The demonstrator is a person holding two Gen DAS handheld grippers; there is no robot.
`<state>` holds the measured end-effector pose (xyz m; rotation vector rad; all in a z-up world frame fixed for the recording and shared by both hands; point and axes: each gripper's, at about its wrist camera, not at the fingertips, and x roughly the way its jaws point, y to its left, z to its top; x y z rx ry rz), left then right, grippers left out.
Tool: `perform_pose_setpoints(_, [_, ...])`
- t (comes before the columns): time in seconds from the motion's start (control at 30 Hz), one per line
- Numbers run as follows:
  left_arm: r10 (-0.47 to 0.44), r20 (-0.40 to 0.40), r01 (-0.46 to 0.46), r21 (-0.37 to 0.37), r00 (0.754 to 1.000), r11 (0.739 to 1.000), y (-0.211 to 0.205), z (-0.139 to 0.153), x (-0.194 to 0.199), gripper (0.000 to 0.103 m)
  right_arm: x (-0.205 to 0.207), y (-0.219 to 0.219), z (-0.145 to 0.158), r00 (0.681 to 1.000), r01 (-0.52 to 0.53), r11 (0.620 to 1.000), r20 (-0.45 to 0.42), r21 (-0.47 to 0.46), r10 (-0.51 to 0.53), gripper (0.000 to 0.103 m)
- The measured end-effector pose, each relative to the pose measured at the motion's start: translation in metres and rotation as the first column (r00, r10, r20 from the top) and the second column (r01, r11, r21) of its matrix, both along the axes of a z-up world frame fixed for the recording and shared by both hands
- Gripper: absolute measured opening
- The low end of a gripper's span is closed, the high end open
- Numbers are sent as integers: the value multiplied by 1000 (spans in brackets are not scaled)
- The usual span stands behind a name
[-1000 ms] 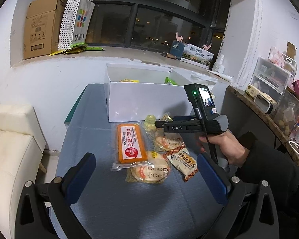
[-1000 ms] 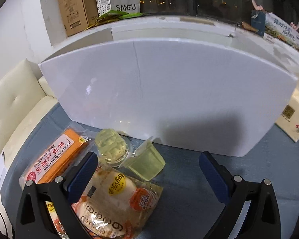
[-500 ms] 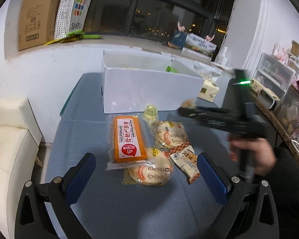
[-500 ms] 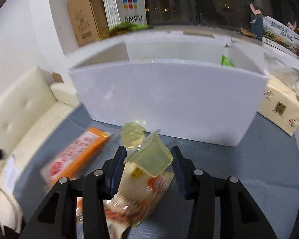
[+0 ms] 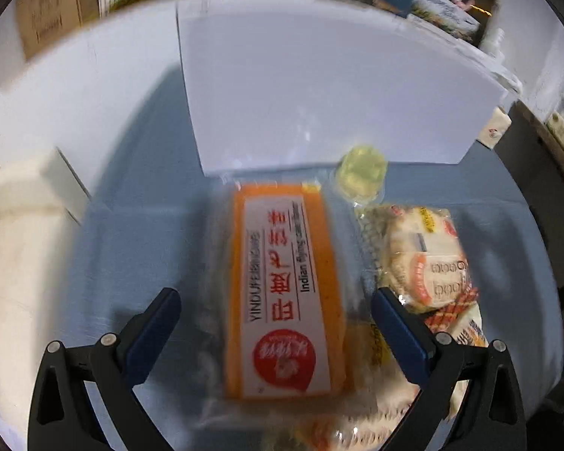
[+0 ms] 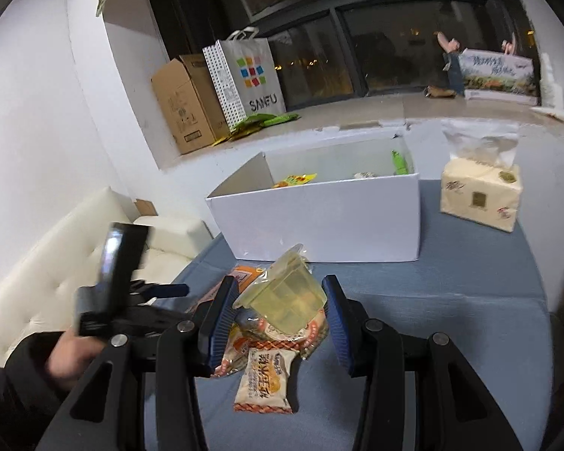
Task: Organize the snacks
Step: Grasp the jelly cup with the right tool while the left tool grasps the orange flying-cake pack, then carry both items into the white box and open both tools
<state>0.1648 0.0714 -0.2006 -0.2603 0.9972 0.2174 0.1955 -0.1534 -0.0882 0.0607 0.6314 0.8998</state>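
Your right gripper (image 6: 280, 306) is clamped on a jelly cup (image 6: 282, 295), lifted short of the white box (image 6: 319, 218), which already holds a few packets. Your left gripper (image 5: 276, 325), fingers apart, straddles the orange cake pack (image 5: 282, 293). A second jelly cup (image 5: 361, 173) and rice-cracker packs (image 5: 425, 263) wait on the table.

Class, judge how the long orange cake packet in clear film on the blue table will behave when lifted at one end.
The long orange cake packet probably stays fairly stiff, since it lies flat as a block. Its glossy film looks slippery. The loose clear margin may crumple between the open left tongs.
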Motion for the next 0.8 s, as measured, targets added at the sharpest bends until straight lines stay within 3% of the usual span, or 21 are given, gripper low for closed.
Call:
perform_pose_setpoints(0.07, [-16, 8, 16, 39, 1000, 999, -4, 2, -1, 75, -3, -2, 1, 1000, 2, 1000, 5, 8, -3, 50])
perform_pose_setpoints(0.13, [-19, 48, 20, -13, 999, 1000, 0, 7, -9, 60, -7, -5, 2, 1000, 2, 1000, 15, 1, -2, 50])
perform_pose_setpoints(0.27, [-34, 152, 36, -11, 988, 999, 0, 24, -36, 58, -11, -7, 0, 1000, -3, 1000, 10, 12, 2, 50])
perform_pose_setpoints(0.4, [-70, 298, 59, 45, 952, 997, -11, 67, -74, 58, -16, -9, 1, 1000, -2, 1000, 17, 15, 2, 50])
perform_pose_setpoints(0.5, [-69, 388, 56, 43, 919, 997, -10, 105, -79, 59, -16, -8, 4, 1000, 0, 1000, 23, 16, 0, 50])
perform_pose_setpoints(0.67, [-99, 494, 86, 48, 864, 995, 6, 158, -41, 59, 6, 3, 26, 999, 3, 1000, 42, 27, -4, 50])
perform_pose_setpoints(0.8, [-106, 502, 99, 42, 858, 994, 20, 181, 22, 59, 47, 21, 68, 996, 17, 999, 89, 41, -21, 50])
